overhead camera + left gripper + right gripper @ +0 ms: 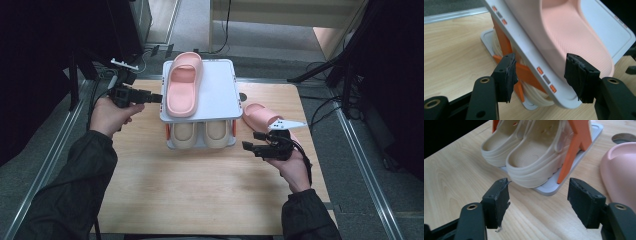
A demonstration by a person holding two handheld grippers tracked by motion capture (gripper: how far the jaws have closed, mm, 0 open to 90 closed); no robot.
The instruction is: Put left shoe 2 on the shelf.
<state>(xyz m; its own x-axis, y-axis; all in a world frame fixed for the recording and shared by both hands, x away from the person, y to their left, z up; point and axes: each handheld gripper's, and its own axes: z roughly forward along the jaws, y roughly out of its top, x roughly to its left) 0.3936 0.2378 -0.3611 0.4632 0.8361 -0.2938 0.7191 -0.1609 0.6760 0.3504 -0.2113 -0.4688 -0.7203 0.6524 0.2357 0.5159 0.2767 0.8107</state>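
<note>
A white two-tier shoe rack (220, 97) with orange posts stands at the table's far middle. One pink slipper (182, 85) lies on its top shelf, and a beige pair (200, 134) sits on the lower shelf. A second pink slipper (260, 116) lies on the table to the rack's right. My left gripper (159, 98) is at the top shelf's left edge. In the left gripper view it (541, 72) is open, its jaws straddling the shelf edge (534, 57) and the pink slipper's (574, 32) heel without pressing. My right gripper (251, 140) hovers open and empty beside the second slipper (621, 170), facing the beige pair (531, 155).
The wooden table (200, 190) is bare in front of the rack. An orange post (576, 145) stands at the rack's near corner. A round hole (624, 137) sits in the tabletop behind the loose slipper. Dark stands and cables flank the table.
</note>
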